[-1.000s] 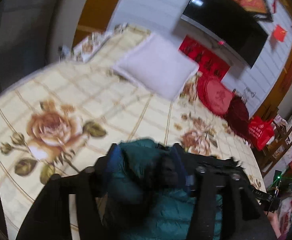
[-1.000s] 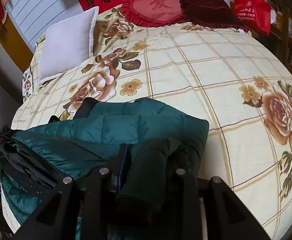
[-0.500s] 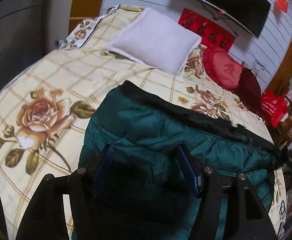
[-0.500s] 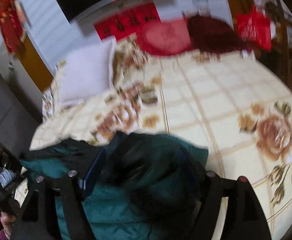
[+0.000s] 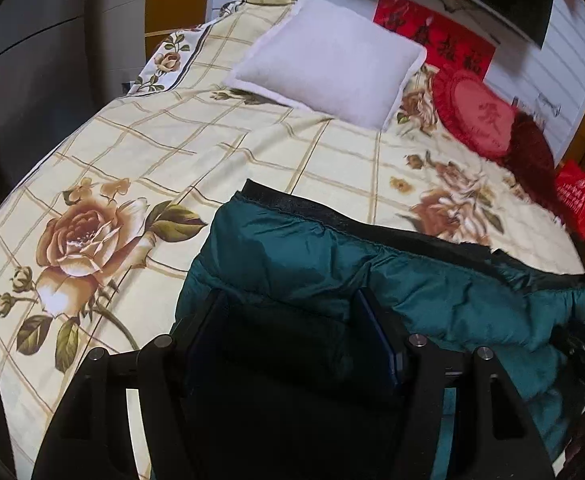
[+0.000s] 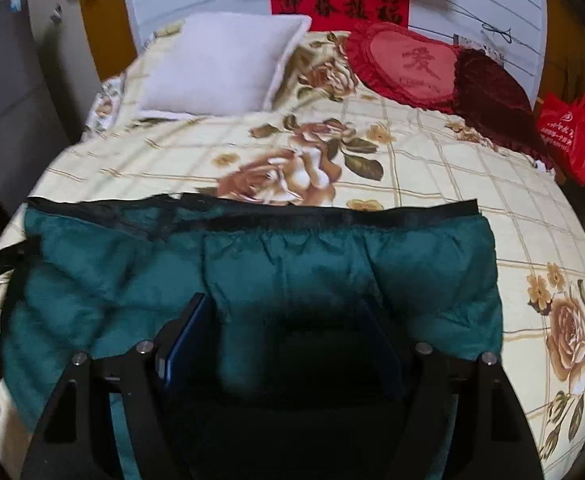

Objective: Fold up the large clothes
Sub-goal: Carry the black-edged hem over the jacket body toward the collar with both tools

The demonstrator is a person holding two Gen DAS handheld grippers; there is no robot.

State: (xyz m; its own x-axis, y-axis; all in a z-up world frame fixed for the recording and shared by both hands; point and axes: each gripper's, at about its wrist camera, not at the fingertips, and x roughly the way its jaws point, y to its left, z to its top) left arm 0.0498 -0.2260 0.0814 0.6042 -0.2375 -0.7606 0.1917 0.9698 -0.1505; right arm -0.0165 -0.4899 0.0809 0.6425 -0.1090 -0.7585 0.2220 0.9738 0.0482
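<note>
Teal jacket (image 6: 276, 272) lies on the bed (image 6: 432, 176), folded once, black hem edge facing the pillows. Both my grippers, left (image 5: 292, 336) and right (image 6: 284, 336), have just been opening; fingers apart over fabric, gripping nothing. More folds left, I judge.

left wrist: rides behind the left tongs (image 5: 292, 320), tilted down, close over the green jacket (image 5: 432, 288), facing up the bed (image 5: 172, 140) toward the white pillow (image 5: 328, 68) | right wrist: behind the right tongs (image 6: 288, 320), same downward tilt, close | shared: jacket (image 6: 292, 264), bed (image 6: 432, 168), pillow (image 6: 220, 68), red cushion (image 6: 408, 64)
</note>
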